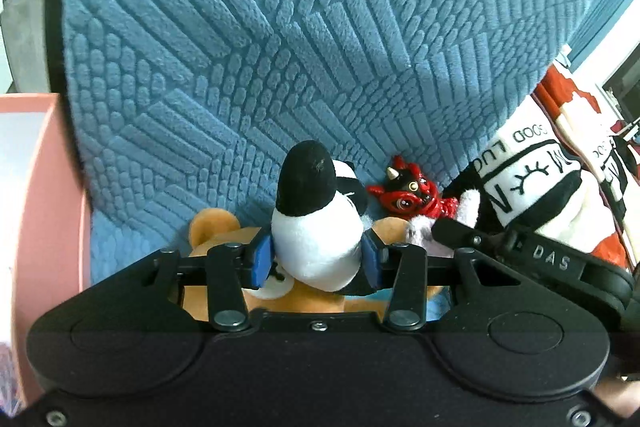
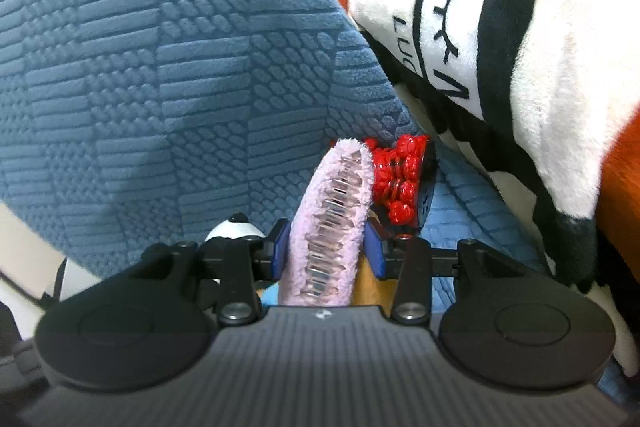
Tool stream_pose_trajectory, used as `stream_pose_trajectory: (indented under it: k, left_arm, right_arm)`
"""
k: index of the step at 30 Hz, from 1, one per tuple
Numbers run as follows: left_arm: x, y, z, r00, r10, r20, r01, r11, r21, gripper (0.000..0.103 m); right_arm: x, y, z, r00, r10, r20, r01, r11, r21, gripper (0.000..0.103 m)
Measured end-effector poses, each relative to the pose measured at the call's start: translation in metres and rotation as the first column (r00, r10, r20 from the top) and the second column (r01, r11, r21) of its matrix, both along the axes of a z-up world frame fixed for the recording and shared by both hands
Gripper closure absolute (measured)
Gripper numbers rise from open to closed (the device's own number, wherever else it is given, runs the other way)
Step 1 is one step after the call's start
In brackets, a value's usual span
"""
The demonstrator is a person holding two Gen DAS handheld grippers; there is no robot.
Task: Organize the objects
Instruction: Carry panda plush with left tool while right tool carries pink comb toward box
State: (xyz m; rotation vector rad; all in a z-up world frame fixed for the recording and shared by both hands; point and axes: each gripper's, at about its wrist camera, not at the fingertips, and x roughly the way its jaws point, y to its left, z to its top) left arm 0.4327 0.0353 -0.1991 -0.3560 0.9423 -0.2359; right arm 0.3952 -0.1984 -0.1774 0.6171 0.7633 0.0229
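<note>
1. The left gripper (image 1: 316, 259) is clamped on a black-and-white plush toy (image 1: 316, 223), just in front of the blue cushion (image 1: 280, 27).
2. The right gripper (image 2: 326, 251) pinches a fuzzy pink hair clip (image 2: 332, 223), beside that cushion (image 2: 160, 47).

A blue textured cushion surface (image 1: 280, 47) carries a brown teddy (image 1: 304, 301) and a red horned figure (image 1: 404, 193).

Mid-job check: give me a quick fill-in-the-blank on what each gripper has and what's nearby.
1. The left gripper is shut on a black-and-white ____ toy.
2. The right gripper is shut on a fuzzy clip coloured ____.
3. The little horned figure beside the blue cushion is ____.
4. Under the held toy lies an orange ____.

Missing words: panda; pink; red; bear
</note>
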Motion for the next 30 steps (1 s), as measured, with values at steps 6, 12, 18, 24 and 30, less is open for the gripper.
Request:
stream_pose_trajectory:
  k: [6,12,18,24,30]
  left_arm:
    - [-0.022,-0.006,0.009,0.999,-0.022,0.044,0.019,0.998,0.053,0.061]
    - [-0.051,-0.005,0.019,0.997,-0.023,0.069,0.019,0.998,0.055,0.061]
    - [-0.079,-0.004,0.024,0.996,-0.026,0.084,0.021,0.998,0.053,0.061]
    - [-0.117,-0.011,0.031,0.991,-0.055,0.119,0.039,0.99,0.133,0.061]
    - [-0.144,-0.02,0.034,0.989,-0.076,0.128,0.052,0.981,0.185,0.061]
  right_arm:
    - [-0.027,0.009,0.006,1.0,0.03,0.003,-0.03,0.998,-0.055,0.06]
    - [-0.048,0.021,0.01,0.998,0.064,0.014,-0.061,0.986,-0.154,0.065]
    - [-0.071,0.027,0.012,0.995,0.099,-0.001,-0.097,0.974,-0.205,0.065]
    - [-0.102,0.031,0.012,0.99,0.14,-0.031,-0.143,0.962,-0.234,0.065]
    - [-0.127,0.04,0.006,0.977,0.203,-0.063,-0.212,0.945,-0.247,0.065]
